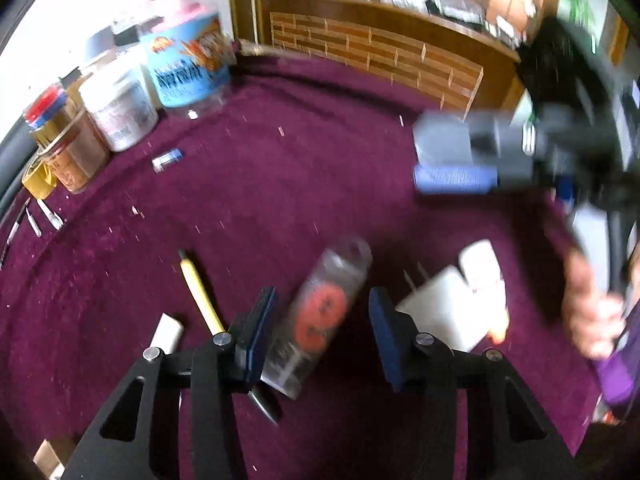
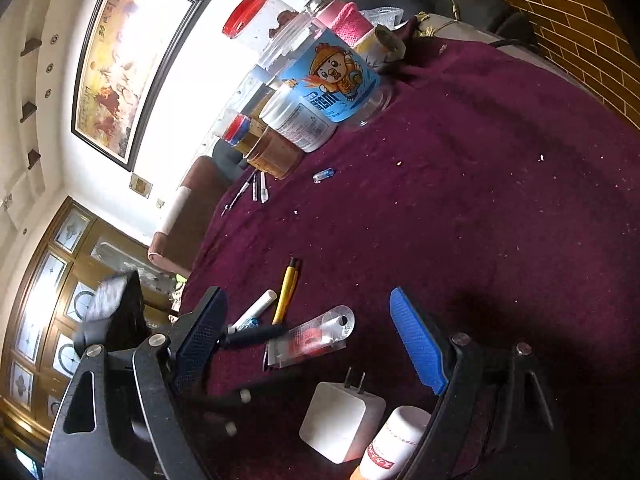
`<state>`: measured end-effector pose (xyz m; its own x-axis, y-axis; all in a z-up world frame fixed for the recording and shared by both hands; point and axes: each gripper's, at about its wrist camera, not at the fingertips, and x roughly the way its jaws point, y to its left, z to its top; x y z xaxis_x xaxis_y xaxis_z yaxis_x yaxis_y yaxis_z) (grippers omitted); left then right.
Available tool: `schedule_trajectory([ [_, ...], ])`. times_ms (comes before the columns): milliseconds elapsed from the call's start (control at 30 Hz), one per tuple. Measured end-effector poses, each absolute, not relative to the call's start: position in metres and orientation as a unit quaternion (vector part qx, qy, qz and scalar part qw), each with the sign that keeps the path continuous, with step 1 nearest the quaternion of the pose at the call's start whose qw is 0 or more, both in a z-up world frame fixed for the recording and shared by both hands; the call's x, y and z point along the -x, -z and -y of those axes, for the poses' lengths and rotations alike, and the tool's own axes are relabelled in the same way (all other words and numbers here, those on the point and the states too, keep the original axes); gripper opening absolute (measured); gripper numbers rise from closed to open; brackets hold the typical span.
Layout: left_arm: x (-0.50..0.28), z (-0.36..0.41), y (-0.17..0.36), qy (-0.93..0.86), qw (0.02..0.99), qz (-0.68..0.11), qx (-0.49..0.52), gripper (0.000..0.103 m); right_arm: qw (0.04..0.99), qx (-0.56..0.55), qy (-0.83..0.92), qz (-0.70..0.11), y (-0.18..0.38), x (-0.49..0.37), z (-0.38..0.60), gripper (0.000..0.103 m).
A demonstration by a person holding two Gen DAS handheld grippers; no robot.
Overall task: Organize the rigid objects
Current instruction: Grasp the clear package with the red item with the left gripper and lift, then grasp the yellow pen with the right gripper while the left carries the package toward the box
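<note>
A clear plastic blister pack with orange-red discs [image 1: 320, 320] lies on the maroon cloth [image 1: 280, 184] between the fingers of my open left gripper [image 1: 322, 328], touching neither pad that I can tell. It also shows in the right wrist view [image 2: 312, 338]. A yellow pencil [image 1: 200, 292] and a white eraser [image 1: 168, 332] lie left of it. A white plug charger [image 2: 340, 420] and a white tube with a red label [image 2: 396, 440] lie right of it. My right gripper [image 2: 308, 340] is open and empty above them; it also shows, blurred, in the left wrist view [image 1: 456, 160].
Jars stand at the far left: a blue-label one [image 2: 336, 80], a white tub [image 2: 300, 120], brown jars [image 2: 276, 152]. Pens [image 2: 256, 188] and a small blue capsule [image 2: 323, 175] lie near them. A white marker [image 2: 256, 310] and a black pen [image 2: 256, 336] lie by the pencil.
</note>
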<state>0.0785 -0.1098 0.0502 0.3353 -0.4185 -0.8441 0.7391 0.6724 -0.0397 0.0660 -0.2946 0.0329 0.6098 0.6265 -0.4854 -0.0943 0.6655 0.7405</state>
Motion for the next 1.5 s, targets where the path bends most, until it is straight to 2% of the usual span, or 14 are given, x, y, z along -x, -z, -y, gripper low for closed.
schedule_trajectory([
  [233, -0.082, 0.127, -0.021, 0.362, 0.770, -0.470, -0.234, 0.042, 0.808, -0.383, -0.211, -0.396, -0.020, -0.070, 0.306, 0.084],
  [267, -0.081, 0.127, -0.021, 0.360, 0.768, -0.477, -0.228, 0.041, 0.806, -0.388, -0.209, -0.395, -0.019, -0.070, 0.308, 0.084],
  [367, -0.077, 0.123, -0.023, 0.339, 0.775, -0.488, -0.214, 0.025, 0.802, -0.400, -0.211, -0.391, -0.017, -0.069, 0.312, 0.084],
  [533, -0.039, 0.104, -0.024, 0.326, 0.776, -0.504, -0.194, 0.025, 0.799, -0.393, -0.216, -0.401, -0.016, -0.071, 0.305, 0.084],
  [633, -0.023, 0.099, -0.024, 0.302, 0.793, -0.496, -0.185, 0.027, 0.799, -0.393, -0.218, -0.400, -0.017, -0.071, 0.304, 0.084],
  [700, -0.019, 0.102, -0.022, 0.296, 0.807, -0.484, -0.164, 0.046, 0.799, -0.393, -0.219, -0.399, -0.017, -0.071, 0.304, 0.084],
  [767, -0.009, 0.110, -0.019, 0.279, 0.822, -0.466, -0.169, 0.051, 0.800, -0.392, -0.220, -0.397, -0.016, -0.071, 0.304, 0.084],
  [833, -0.003, 0.112, -0.021, 0.281, 0.823, -0.466, -0.163, 0.027, 0.804, -0.389, -0.213, -0.395, -0.016, -0.070, 0.305, 0.084],
  [867, -0.001, 0.110, -0.024, 0.287, 0.820, -0.473, -0.148, 0.023, 0.806, -0.389, -0.209, -0.394, -0.015, -0.070, 0.307, 0.084],
  [1300, 0.097, -0.023, -0.097, 0.201, 0.894, -0.399, -0.020, 0.023, 0.827, -0.360, -0.163, -0.401, -0.009, -0.066, 0.311, 0.084],
  [1500, 0.120, -0.097, -0.106, 0.155, 0.914, -0.374, 0.036, 0.023, 0.860, -0.267, -0.138, -0.412, -0.040, -0.053, 0.273, 0.084],
])
